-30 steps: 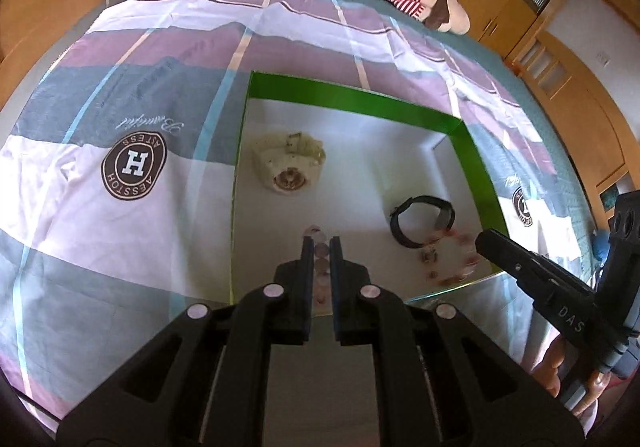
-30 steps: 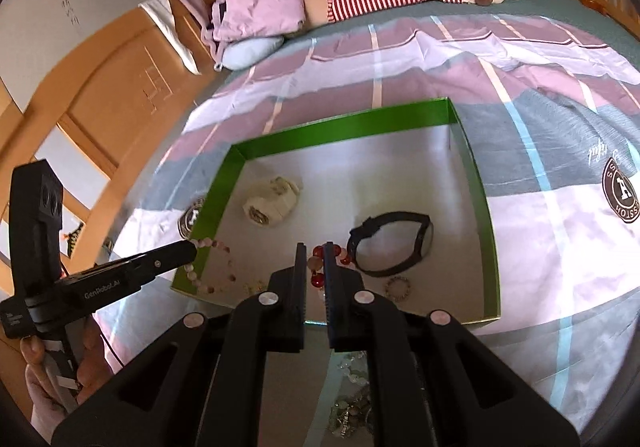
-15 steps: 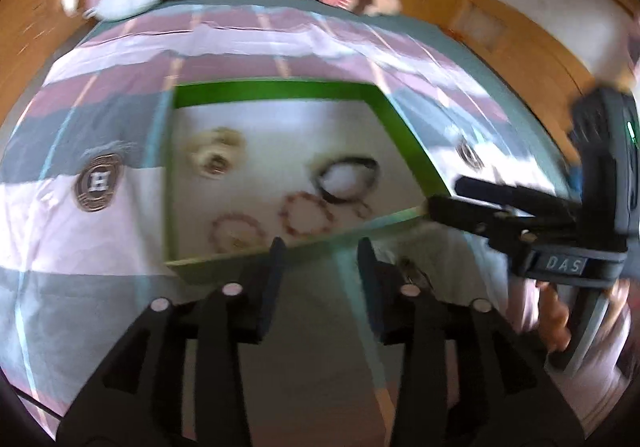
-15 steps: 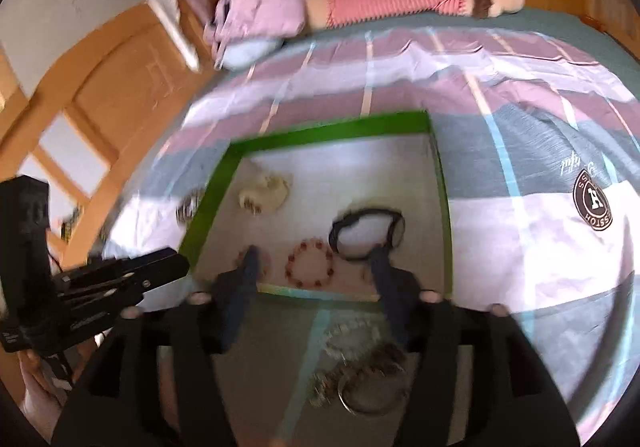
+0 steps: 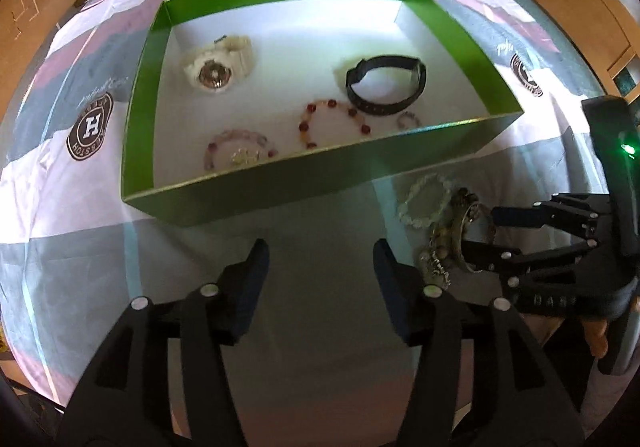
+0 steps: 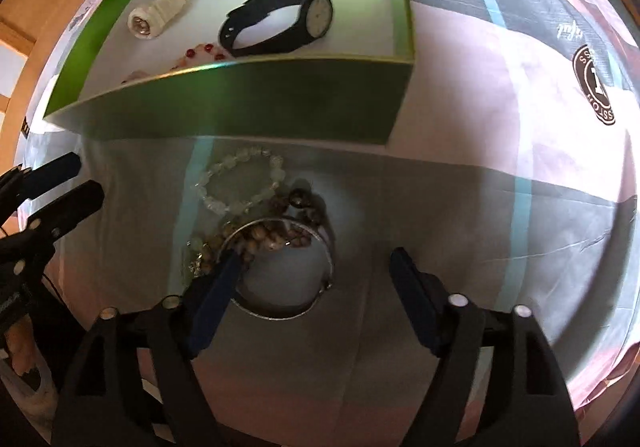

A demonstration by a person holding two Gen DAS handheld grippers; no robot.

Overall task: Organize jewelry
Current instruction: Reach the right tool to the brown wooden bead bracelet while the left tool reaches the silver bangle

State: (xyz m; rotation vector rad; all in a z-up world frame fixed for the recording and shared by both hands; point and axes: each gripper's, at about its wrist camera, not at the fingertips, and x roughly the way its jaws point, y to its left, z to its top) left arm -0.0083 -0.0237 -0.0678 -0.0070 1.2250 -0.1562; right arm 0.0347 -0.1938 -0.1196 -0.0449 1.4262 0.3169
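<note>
Right claw (image 6: 316, 263), fingers apart and just opened, straddling a silver metal bangle (image 6: 280, 267) beside the green cardboard box (image 6: 240, 103); left claw (image 5: 320, 255) likewise parted, empty.

Bare bedspread (image 5: 320, 215) lies open ahead of the left tongs (image 5: 320, 263). The green box's (image 5: 312, 175) near wall bars the way beyond; the jewelry heap (image 6: 256, 215) crowds the right.

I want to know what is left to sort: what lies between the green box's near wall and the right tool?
In the right wrist view, a clear bead bracelet and brown beads lie there, by a metal bangle.
</note>
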